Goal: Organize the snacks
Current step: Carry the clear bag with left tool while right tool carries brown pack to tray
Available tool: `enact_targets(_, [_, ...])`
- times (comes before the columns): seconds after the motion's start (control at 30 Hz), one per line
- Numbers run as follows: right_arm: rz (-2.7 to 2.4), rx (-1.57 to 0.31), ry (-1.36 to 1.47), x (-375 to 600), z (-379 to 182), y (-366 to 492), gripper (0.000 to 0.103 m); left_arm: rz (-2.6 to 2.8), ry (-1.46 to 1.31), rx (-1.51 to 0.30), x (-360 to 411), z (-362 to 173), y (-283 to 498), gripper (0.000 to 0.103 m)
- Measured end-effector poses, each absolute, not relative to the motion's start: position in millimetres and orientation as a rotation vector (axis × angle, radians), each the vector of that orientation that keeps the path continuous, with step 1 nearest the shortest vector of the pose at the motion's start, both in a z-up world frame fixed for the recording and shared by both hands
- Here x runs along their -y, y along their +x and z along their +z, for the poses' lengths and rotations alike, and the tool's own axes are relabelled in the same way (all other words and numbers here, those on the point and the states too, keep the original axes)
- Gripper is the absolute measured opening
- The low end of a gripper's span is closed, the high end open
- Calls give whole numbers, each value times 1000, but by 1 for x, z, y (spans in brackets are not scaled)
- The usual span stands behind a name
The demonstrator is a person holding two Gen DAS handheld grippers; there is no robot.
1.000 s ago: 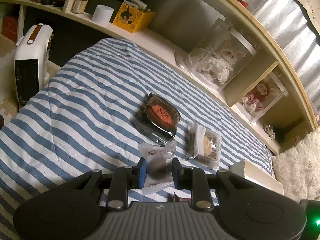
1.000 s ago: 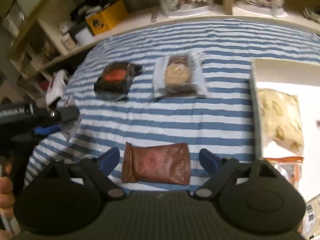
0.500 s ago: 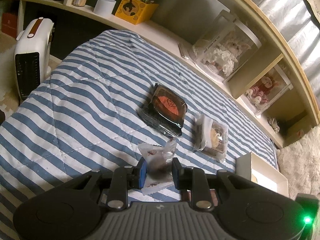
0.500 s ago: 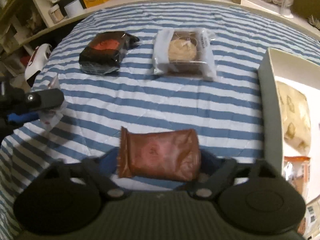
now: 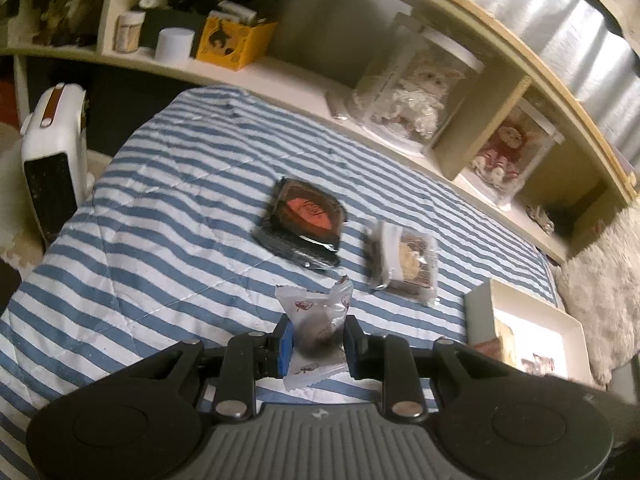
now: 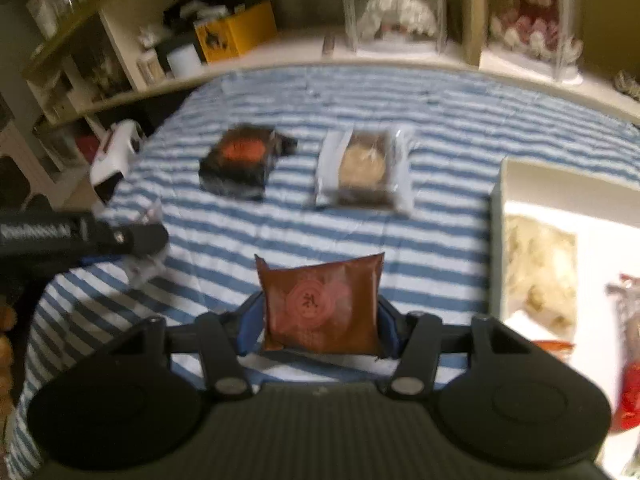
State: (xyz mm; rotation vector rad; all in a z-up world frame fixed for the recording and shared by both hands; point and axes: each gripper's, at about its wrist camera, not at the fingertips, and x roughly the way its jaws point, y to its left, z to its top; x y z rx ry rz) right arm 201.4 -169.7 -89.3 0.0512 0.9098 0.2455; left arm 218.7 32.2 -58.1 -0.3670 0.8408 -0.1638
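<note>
My left gripper (image 5: 316, 340) clamps a clear packet (image 5: 314, 320), my right gripper (image 6: 318, 320), just closing, pinches a brown packet (image 6: 320, 304); 2 snacks (image 6: 364, 168) lie beyond, a white box (image 6: 496, 220) beside.

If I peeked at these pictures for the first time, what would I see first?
Two snacks pinched in grippers: a brown packet in the right gripper, whose jaws have just been closing on it, and a clear wrapped sweet in the left gripper. Behind them a dark packet and a cookie pack lie on the striped blanket, with a white box at the right.

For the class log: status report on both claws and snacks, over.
Left claw shut on clear snack packet. Right claw just closed onto brown packet. White box unobstructed.
</note>
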Motion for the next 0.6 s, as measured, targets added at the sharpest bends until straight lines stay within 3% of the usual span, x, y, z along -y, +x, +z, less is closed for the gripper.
enact_targets(0.6, [215, -711, 138, 283, -16, 133, 63, -312, -237, -746, 35, -13, 179, 28])
